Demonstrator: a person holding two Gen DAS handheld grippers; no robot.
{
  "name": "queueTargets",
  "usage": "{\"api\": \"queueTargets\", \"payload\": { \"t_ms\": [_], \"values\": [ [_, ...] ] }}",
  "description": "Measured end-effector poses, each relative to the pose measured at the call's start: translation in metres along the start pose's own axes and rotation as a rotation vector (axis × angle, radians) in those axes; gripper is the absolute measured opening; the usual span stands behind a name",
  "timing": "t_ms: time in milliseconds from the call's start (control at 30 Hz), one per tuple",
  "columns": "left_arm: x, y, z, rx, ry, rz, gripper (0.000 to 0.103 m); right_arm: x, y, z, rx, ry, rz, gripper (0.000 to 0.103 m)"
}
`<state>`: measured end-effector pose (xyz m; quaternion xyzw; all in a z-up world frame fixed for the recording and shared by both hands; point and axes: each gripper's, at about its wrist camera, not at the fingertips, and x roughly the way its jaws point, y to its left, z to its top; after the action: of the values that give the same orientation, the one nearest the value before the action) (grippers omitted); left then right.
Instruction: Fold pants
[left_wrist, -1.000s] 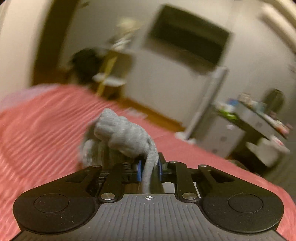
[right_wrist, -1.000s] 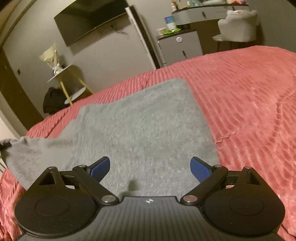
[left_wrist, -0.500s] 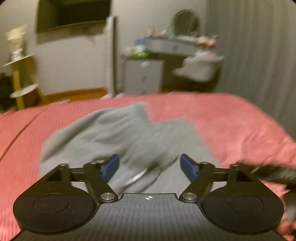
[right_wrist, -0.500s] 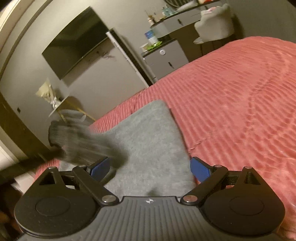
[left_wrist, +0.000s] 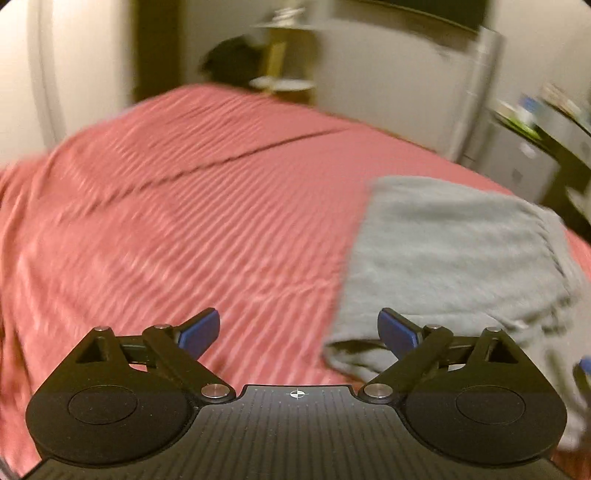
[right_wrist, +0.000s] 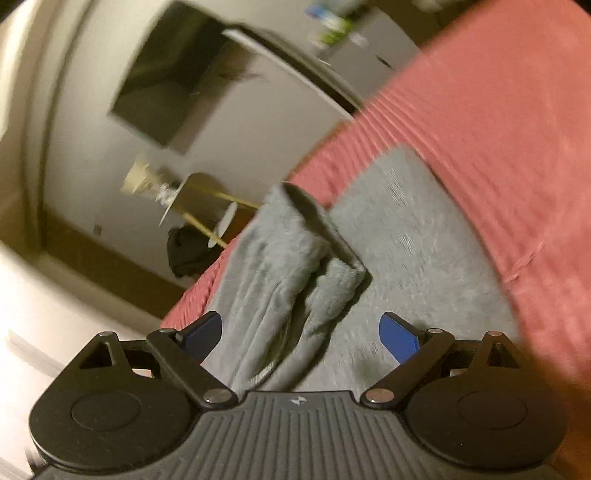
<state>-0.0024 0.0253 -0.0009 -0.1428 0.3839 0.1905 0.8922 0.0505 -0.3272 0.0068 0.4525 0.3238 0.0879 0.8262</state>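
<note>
Grey fleecy pants (left_wrist: 454, 251) folded, ribbed red bedspread (left_wrist: 192, 221)

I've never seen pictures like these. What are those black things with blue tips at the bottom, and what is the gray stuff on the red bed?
Those black things are grabbing tools, one in each of a person's hands. A small camera sits on each tool and looks out along its two blue fingers, so there is one picture per hand. The left gripper is open and holds nothing; the red bed lies in front of it. The right gripper is open and empty too. The gray stuff is pants, lying on the bed, with one part folded over on top. The pictures are blurry.
</note>
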Motion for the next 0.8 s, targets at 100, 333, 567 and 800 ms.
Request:
{"api": "queueTargets", "payload": {
  "t_ms": [100,333,567,800],
  "values": [
    [0.014,0.031,0.001,-0.179,0.065,-0.078,0.097,0.030,-0.021,0.012,0.148,0.000,0.010,0.093],
    [0.021,0.033,-0.003,-0.179,0.070,-0.123,0.097,0.068,-0.011,0.022,0.149,-0.001,0.008,0.054],
    [0.028,0.024,-0.006,-0.171,0.109,-0.155,0.097,0.084,-0.017,0.021,0.149,0.004,0.044,0.090],
    [0.030,0.025,-0.008,-0.171,0.122,-0.182,0.097,0.110,0.015,0.019,0.096,0.039,-0.038,0.044]
  ]
}}
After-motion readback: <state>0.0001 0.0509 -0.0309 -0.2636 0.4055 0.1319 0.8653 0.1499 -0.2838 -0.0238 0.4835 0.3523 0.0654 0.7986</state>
